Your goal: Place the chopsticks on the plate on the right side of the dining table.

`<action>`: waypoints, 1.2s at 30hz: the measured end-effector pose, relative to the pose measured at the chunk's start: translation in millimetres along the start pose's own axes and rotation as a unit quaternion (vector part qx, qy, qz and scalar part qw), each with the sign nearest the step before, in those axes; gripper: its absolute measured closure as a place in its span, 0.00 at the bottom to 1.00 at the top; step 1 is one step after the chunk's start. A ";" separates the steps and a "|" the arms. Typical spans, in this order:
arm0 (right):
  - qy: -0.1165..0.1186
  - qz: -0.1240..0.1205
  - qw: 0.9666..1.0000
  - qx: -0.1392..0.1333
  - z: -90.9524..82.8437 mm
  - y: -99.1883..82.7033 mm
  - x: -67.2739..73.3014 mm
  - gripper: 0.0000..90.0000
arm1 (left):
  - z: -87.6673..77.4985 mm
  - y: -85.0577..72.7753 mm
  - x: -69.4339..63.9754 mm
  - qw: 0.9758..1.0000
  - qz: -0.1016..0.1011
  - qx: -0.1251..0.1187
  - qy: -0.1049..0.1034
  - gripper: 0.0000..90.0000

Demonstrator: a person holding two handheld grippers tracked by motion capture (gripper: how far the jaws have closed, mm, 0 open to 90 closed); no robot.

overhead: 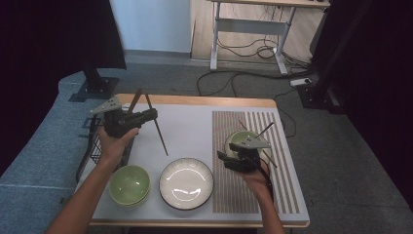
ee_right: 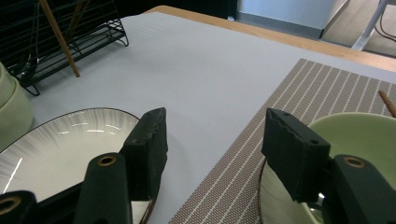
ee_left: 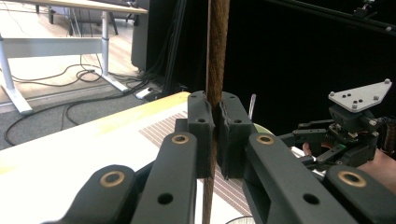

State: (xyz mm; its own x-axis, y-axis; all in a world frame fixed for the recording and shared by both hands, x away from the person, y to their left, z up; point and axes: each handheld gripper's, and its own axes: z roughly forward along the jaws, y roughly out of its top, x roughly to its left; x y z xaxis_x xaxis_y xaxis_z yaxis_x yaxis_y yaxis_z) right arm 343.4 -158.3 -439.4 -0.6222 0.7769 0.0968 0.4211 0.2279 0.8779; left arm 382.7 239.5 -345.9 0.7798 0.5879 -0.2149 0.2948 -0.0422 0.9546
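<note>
Over on the left side of the table [overhead: 195, 124], the left gripper [overhead: 152, 114] is clamped tight on a dark wooden chopstick [overhead: 158, 126]. From the high view that stick runs diagonally, its upper end near the table's far wooden edge and its lower tip hanging over the grey tabletop, a bit beyond the white plate [overhead: 186, 184]. A second chopstick [overhead: 134, 101] sticks up beside the gripper too, but I can't tell whether it's in the same grip. In the left gripper view the stick [ee_left: 215, 70] stands straight up between the two black pads [ee_left: 201, 135], which are pinched right onto it with basically no gap.

The right gripper [overhead: 230, 157] sits over the striped placemat [overhead: 238, 195], just on the near side of a green bowl [overhead: 237, 138] there. Its jaws are spread fairly wide with nothing in them. In the right gripper view one finger [ee_right: 150, 144] hangs over the edge of the white plate [ee_right: 56, 140] and the other is over the rim of the green bowl [ee_right: 359, 135], with bare table and placemat [ee_right: 299, 88] in between. More chopsticks [overhead: 265, 129] rest across that bowl on the mat.

Also around: another green bowl [overhead: 129, 184] at the near left beside the plate, and a black wire rack [ee_right: 70, 37] on the left edge of the table under the left hand [overhead: 114, 146].
</note>
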 end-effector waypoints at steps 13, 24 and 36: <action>0.017 -0.016 1.000 0.002 8.2 6.4 15.1 0.45 | 6.4 -4.4 -4.0 1.000 0.000 0.005 -0.008 0.94; 0.032 -0.023 0.999 -0.002 10.4 12.3 24.9 0.45 | 12.9 -7.4 -7.5 1.000 -0.006 0.007 -0.015 0.94; 0.035 -0.032 0.999 -0.005 13.3 18.3 35.1 0.46 | 21.9 -11.0 -12.0 1.000 -0.006 0.013 -0.024 0.94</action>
State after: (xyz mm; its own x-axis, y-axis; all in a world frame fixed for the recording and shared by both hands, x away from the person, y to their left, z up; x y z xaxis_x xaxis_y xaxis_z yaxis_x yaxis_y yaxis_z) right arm 338.0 -119.0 -426.2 -0.6916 0.7186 0.0727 0.3731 0.2693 0.8878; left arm 382.2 215.2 -358.3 0.8016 0.5493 -0.2362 0.3176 -0.0565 0.9465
